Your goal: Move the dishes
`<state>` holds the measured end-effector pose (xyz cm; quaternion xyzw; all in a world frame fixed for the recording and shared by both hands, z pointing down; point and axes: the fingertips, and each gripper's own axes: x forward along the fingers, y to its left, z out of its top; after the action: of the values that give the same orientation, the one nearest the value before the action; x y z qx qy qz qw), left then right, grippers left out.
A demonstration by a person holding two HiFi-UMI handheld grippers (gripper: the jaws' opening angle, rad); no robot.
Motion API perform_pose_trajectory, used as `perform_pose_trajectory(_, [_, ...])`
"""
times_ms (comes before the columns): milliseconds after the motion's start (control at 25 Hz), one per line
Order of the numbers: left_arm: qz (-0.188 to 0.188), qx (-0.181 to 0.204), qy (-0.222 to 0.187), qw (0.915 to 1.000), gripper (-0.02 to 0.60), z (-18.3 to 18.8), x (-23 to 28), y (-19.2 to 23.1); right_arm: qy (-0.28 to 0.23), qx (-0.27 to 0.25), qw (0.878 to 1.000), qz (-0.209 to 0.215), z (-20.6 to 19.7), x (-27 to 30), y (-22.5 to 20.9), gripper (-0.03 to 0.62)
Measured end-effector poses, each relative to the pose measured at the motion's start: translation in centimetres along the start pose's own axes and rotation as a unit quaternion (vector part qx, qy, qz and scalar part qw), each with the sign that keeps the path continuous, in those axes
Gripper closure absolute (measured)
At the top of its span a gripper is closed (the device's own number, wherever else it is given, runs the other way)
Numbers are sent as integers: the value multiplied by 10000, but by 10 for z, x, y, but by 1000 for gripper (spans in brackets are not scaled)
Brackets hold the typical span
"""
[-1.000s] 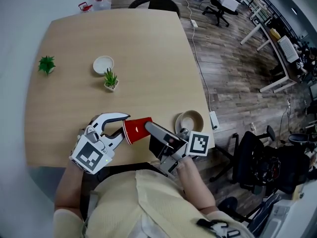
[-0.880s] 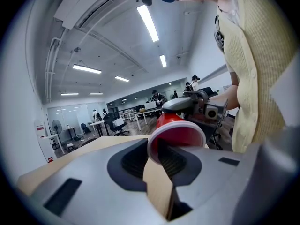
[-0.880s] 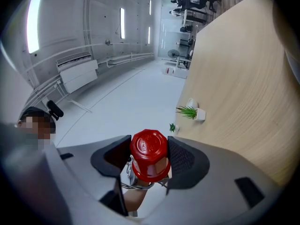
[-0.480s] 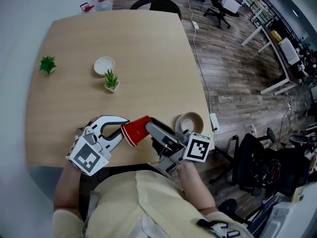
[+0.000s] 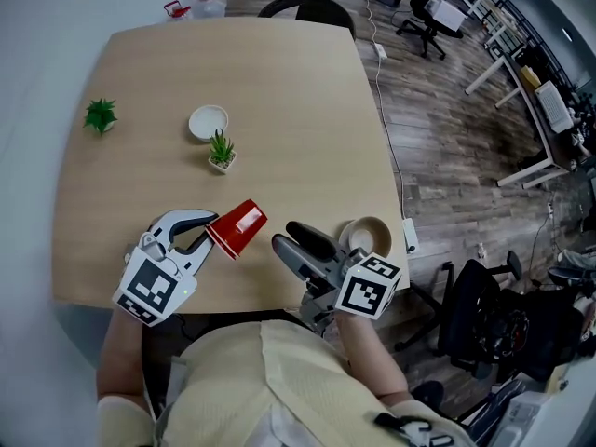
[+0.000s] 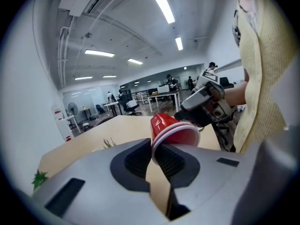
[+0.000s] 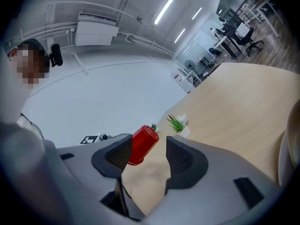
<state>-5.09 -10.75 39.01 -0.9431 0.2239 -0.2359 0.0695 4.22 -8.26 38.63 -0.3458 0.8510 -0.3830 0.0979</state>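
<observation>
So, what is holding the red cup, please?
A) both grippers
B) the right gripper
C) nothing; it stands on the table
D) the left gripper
D: the left gripper, whose jaws have just been closing, pinches the rim of the red cup; the right gripper is open, apart from it.

You're working in an open-plan office. Your pale wooden worktop stands on a wood-plank floor. To your right run white desks carrying screens, with a black swivel chair drawn up near them. A cable trails across the floor to a power strip by the worktop's edge. The left gripper view shows long strip lights on a high white ceiling. Far down the room it also shows more desks with people standing among them, and a standing fan. A small potted plant sits on your worktop.
</observation>
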Motion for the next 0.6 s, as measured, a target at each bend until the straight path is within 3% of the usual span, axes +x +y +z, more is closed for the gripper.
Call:
perform_pose_trajectory(160, [594,-365,709,9950,543,-24,-11,35,224,-378,9990,15,-7,8,4,377])
perform_pose_trajectory(320, [823,-692,1357,9849,543,-45,-24,55,457,-818,9956,-22,-13,18,7,385])
perform_pose_trajectory(600, [835,-918,2822,9513,543,-92,-41,80,942,-1614,9824,-3,-27,42,20,405])
